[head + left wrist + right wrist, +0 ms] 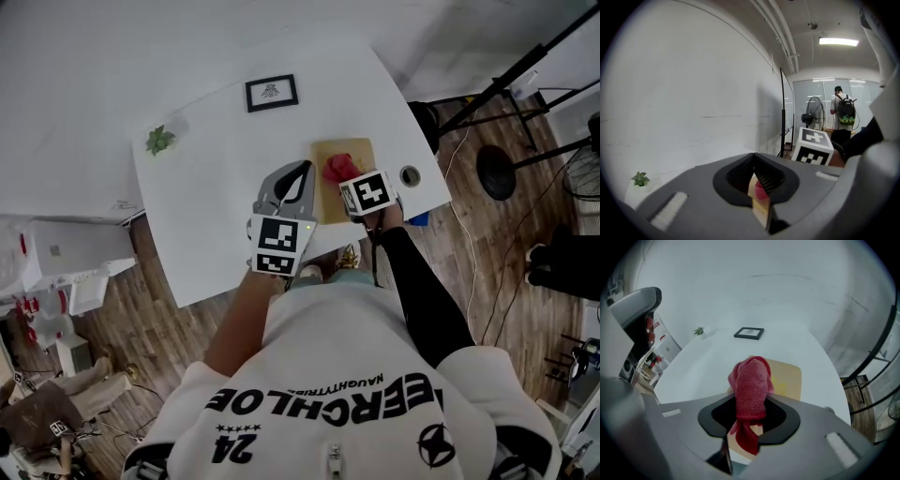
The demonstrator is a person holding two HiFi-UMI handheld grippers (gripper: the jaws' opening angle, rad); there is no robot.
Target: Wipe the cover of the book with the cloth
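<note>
While the right gripper [345, 178] has its jaws clamped on the red cloth [336, 169], the wiping step looks to be in hand or just about to start; the bunched end of the cloth sticks out past the jaw tips and sits over the tan book [356, 150], which lies flat on the white tabletop [225, 187] right of centre in the head view; whether the cloth is pressed onto the cover or hangs just above it I cannot tell. In the right gripper view the cloth covers the near left part of the cover, with bare cover to its right and beyond it; so the next move, as I judge it, calls for pressing the cloth down and sweeping it across that bare part, with enough care that the book does not slide. The left gripper [302, 171] rests just beside the book's left edge; its jaws are closed on nothing, and only a sliver of book and cloth shows through the slit between them; it could be brought over to steady the book.
</note>
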